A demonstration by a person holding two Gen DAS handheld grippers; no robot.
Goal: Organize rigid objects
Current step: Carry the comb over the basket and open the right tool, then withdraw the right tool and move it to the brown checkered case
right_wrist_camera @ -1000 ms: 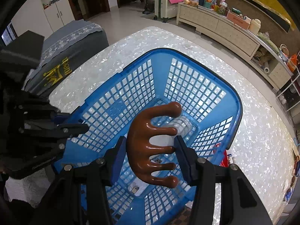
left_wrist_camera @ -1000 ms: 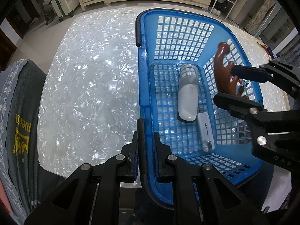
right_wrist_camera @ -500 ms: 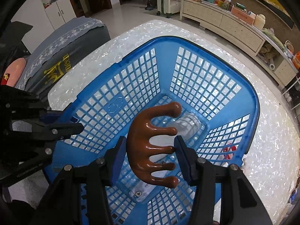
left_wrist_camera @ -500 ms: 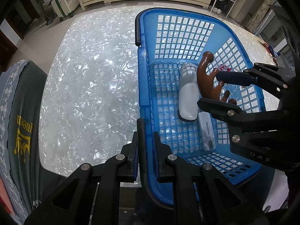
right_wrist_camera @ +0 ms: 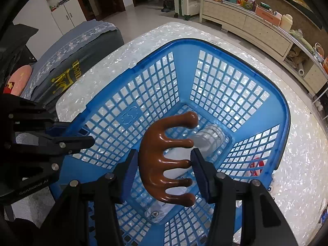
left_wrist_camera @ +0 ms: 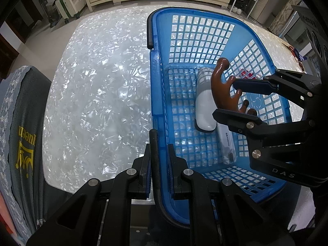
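A blue plastic basket [left_wrist_camera: 157, 86] [right_wrist_camera: 184, 65] stands on the pearly white table. My left gripper [left_wrist_camera: 158, 162] is shut on the basket's black handle [left_wrist_camera: 154, 143] at its near left rim. My right gripper [right_wrist_camera: 164, 164] is shut on a brown wooden claw-shaped massager [right_wrist_camera: 162, 155] and holds it inside the basket, above the floor; it also shows in the left wrist view [left_wrist_camera: 223, 90]. Under it lie a white bottle [left_wrist_camera: 204, 102] and a white tube [left_wrist_camera: 225, 143].
The table [left_wrist_camera: 98, 94] stretches left of the basket. A grey covered chair [left_wrist_camera: 18, 135] stands at the table's near left edge. A red item [right_wrist_camera: 256, 164] and scissors [left_wrist_camera: 295, 51] lie on the table beyond the basket's right side.
My right gripper has carried the brown massager from the basket's right wall inward and lower, over the white bottle. The left gripper has kept its hold on the handle.
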